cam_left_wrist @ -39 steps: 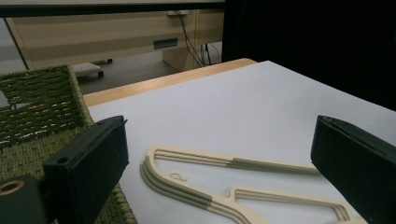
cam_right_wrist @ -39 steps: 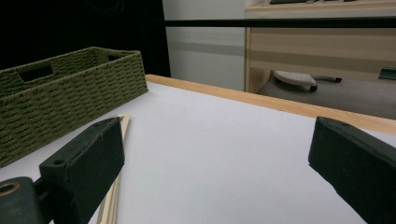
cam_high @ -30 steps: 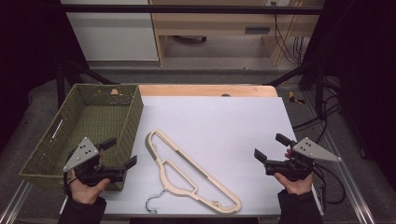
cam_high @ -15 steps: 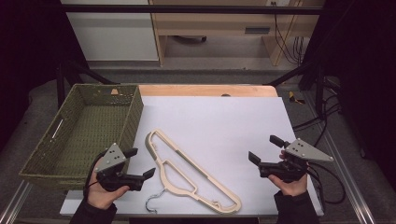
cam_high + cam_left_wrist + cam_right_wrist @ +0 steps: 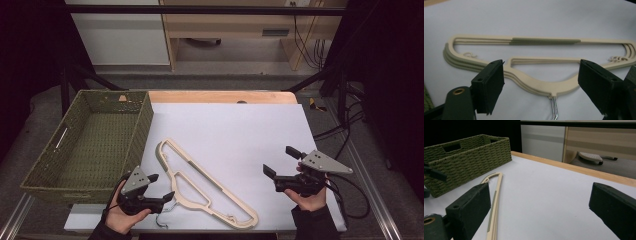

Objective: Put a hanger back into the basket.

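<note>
From above, your left gripper (image 5: 161,187) sits spread beside the neck of the stack of cream plastic hangers with a wire hook (image 5: 205,191), lying flat on the white-covered bench (image 5: 240,130) just right of the empty green woven basket (image 5: 95,142); your right gripper (image 5: 281,161) waits spread, well apart. You look to be lining up a pick.

In the left gripper view, the jaws straddle the hangers' (image 5: 534,85) neck; next, lower and close.

In the right gripper view, open jaws face bare bench (image 5: 554,202); beyond stands pale furniture.

Cables (image 5: 305,37) beyond the wooden table edge (image 5: 220,96)
</note>
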A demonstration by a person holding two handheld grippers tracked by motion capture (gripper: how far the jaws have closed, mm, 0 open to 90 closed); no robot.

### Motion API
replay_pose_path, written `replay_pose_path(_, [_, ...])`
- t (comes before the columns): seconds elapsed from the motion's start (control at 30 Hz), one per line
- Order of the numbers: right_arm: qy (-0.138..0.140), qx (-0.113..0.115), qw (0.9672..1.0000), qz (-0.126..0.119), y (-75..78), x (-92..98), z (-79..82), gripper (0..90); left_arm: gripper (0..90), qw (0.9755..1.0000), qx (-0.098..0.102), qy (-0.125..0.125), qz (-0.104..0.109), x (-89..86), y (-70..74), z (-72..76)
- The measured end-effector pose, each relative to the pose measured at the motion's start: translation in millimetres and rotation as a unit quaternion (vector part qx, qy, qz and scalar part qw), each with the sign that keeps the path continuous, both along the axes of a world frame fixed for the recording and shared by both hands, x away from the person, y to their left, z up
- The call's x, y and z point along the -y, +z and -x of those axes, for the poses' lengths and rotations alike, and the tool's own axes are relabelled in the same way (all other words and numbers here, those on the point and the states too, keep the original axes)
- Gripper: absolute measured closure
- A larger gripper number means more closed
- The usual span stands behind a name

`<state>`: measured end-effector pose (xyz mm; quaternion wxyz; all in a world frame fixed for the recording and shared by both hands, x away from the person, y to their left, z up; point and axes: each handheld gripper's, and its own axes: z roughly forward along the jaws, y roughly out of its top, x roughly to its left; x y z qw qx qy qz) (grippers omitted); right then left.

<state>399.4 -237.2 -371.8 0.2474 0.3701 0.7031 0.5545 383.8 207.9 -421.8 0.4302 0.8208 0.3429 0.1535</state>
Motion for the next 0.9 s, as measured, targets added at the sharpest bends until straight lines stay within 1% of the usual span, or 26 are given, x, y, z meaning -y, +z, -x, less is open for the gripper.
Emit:
replay_pose_path(0.03, [0.002, 0.001, 1.0000, 0.002, -0.7, -0.5, -0.4, 4.2, 23.9, 1.0000, -0.002, 0.000, -0.003, 0.8, -2.6, 0.9])
replay_pose_path(0.17, [0.004, -0.003, 1.0000, 0.005, -2.3, -2.7, -1.3, 4.2, 28.4, 0.9994, -0.023, -0.011, -0.023, 6.6, -15.5, 3.7])
replay_pose_path(0.37, [0.005, -0.006, 0.9999, 0.008, -3.6, -3.9, -1.8, 4.1, 40.6, 0.9976, -0.048, -0.014, -0.049, 13.3, -26.4, 3.8])
replay_pose_path(0.4, [0.004, -0.006, 0.9999, 0.009, -3.7, -3.9, -1.8, 4.1, 44.0, 0.9970, -0.053, -0.013, -0.054, 13.6, -27.5, 3.5])
replay_pose_path(0.43, [0.004, -0.007, 0.9999, 0.007, -3.7, -4.3, -1.7, 4.1, 47.9, 0.9968, -0.056, -0.011, -0.056, 14.1, -28.8, 3.4])
replay_pose_path(0.47, [0.004, -0.007, 0.9999, 0.007, -3.7, -4.3, -1.7, 4.1, 47.9, 0.9965, -0.060, -0.013, -0.056, 14.3, -29.5, 3.2])
replay_pose_path(0.5, [0.004, -0.007, 0.9999, 0.007, -4.2, -5.0, -2.2, 4.2, 53.3, 0.9959, -0.065, -0.017, -0.060, 14.8, -30.6, 3.1])
replay_pose_path(0.53, [0.004, -0.007, 0.9999, 0.007, -4.2, -5.0, -2.2, 4.2, 53.3, 0.9956, -0.067, -0.017, -0.063, 15.5, -31.5, 3.1])
replay_pose_path(0.57, [0.005, -0.007, 0.9999, 0.008, -4.3, -5.0, -2.3, 4.1, 55.0, 0.9947, -0.074, -0.019, -0.069, 16.3, -33.2, 2.5])
replay_pose_path(0.67, [0.003, -0.010, 0.9999, 0.011, -5.1, -6.2, -2.7, 4.2, 62.2, 0.9933, -0.086, -0.020, -0.074, 18.0, -36.8, 1.6])
replay_pose_path(0.7, [0.005, -0.010, 0.9999, 0.011, -5.6, -6.5, -3.2, 4.2, 64.6, 0.9924, -0.095, -0.021, -0.076, 19.0, -38.5, 1.3])
replay_pose_path(0.73, [0.005, -0.010, 0.9999, 0.011, -5.6, -6.5, -3.2, 4.2, 65.6, 0.9924, -0.095, -0.021, -0.076, 19.0, -38.5, 1.3])
replay_pose_path(0.77, [0.005, -0.012, 0.9998, 0.012, -6.0, -7.2, -3.2, 4.2, 67.4, 0.9912, -0.101, -0.023, -0.082, 20.3, -40.4, 1.0])
replay_pose_path(0.83, [0.004, -0.012, 0.9998, 0.012, -6.3, -7.7, -3.4, 4.2, 68.9, 0.9915, -0.101, -0.020, -0.080, 21.6, -41.8, 1.2])
replay_pose_path(0.9, [0.007, -0.012, 0.9998, 0.013, -7.0, -8.5, -3.9, 4.2, 72.8, 0.9913, -0.101, -0.018, -0.082, 22.5, -42.5, 1.3])
